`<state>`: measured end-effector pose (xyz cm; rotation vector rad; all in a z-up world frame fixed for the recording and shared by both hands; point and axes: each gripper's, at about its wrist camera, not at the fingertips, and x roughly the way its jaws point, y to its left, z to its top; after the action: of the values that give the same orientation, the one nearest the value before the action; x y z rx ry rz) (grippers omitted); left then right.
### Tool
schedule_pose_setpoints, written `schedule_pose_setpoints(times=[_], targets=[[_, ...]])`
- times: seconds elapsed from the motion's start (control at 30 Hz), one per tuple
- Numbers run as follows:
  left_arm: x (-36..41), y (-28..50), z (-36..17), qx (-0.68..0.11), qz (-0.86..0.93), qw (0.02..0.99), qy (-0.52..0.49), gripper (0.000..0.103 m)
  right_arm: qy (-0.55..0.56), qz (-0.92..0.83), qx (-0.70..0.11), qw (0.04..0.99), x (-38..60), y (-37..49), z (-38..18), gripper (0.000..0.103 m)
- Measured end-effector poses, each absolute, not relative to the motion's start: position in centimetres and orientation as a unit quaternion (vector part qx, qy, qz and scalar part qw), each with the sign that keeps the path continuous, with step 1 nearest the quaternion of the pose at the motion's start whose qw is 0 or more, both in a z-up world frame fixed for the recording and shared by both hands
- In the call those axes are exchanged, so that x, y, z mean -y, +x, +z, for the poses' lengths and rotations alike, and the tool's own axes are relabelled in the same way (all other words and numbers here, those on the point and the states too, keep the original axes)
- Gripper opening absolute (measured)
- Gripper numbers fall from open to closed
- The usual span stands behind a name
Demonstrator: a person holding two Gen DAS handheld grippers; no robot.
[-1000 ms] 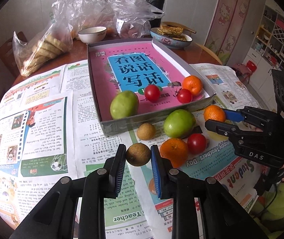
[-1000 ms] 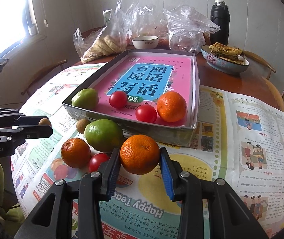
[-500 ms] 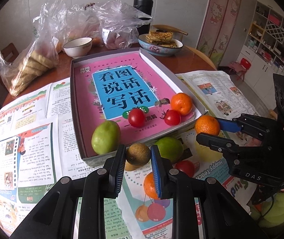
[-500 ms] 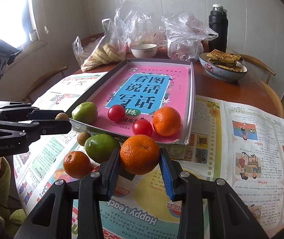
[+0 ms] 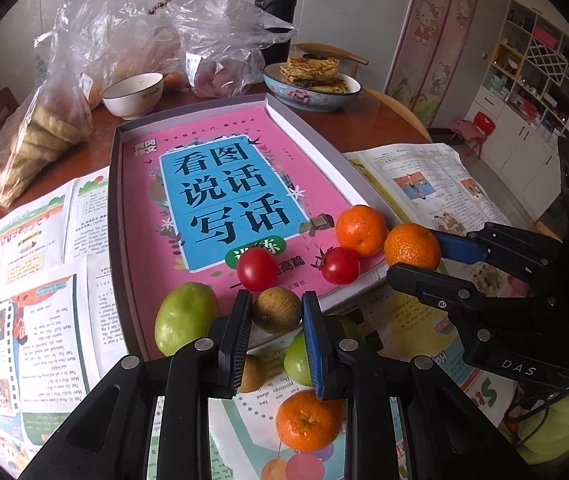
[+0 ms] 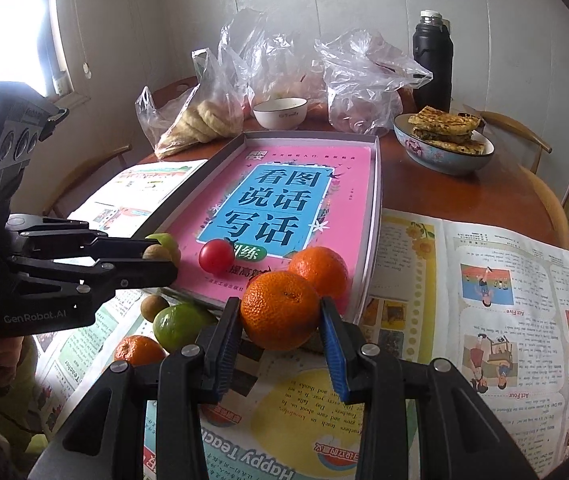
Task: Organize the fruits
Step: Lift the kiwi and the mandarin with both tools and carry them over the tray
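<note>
Left gripper (image 5: 277, 312): I have it clenched on the brown fruit (image 5: 277, 311), a small round piece pinched between both pads.
Right gripper (image 6: 280, 312): clamped on a mandarin (image 6: 280, 310), pads pressed to either side.
Change, left: a second ago the brown fruit hung over the newspaper (image 5: 32, 300) among the loose pieces; now it sits at the near rim of the tray (image 5: 118, 216), between the green fruit (image 5: 184, 316) and the tomatoes.
Change, right: the mandarin has come up from the paper to the tray's near right corner, just beside the orange (image 6: 318, 270) already inside.
Meaning: I judge both carries nearly over; what remains is to clear the rim and let go inside.
Already in tray: green fruit, two tomatoes (image 5: 257, 269) (image 5: 340, 265), one orange.
Still on paper: a second mandarin (image 5: 308, 420), a lime-green fruit (image 6: 182, 322), another brown fruit (image 6: 155, 307).
Hidden: in the right view my mandarin covers the second tomato; in the left view the fingers cut across the lime-green fruit and the loose brown one.
Unclear: whether either carried fruit is past the rim or only above it; the fisheye bend leaves me unsure.
Unclear: the red tomato seen earlier on the paper does not show now; I cannot say where it lies.
</note>
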<state>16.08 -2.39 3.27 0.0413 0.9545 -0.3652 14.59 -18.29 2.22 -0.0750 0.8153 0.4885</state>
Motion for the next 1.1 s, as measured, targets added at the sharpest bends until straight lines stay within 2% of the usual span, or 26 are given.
schedule_pose_setpoints(times=[0.43,1.1], targets=[[2.9,17.5,2.1,-0.473,-0.183,0.862,0.025,0.026,-0.041,0.236,-0.382,0.892,17.2,17.9,3.3,0.039],[2.0,18.4,1.0,-0.49,-0.192,0.85,0.008,0.025,-0.062,0.25,-0.415,0.873,14.1,22.2,1.1,0.039]])
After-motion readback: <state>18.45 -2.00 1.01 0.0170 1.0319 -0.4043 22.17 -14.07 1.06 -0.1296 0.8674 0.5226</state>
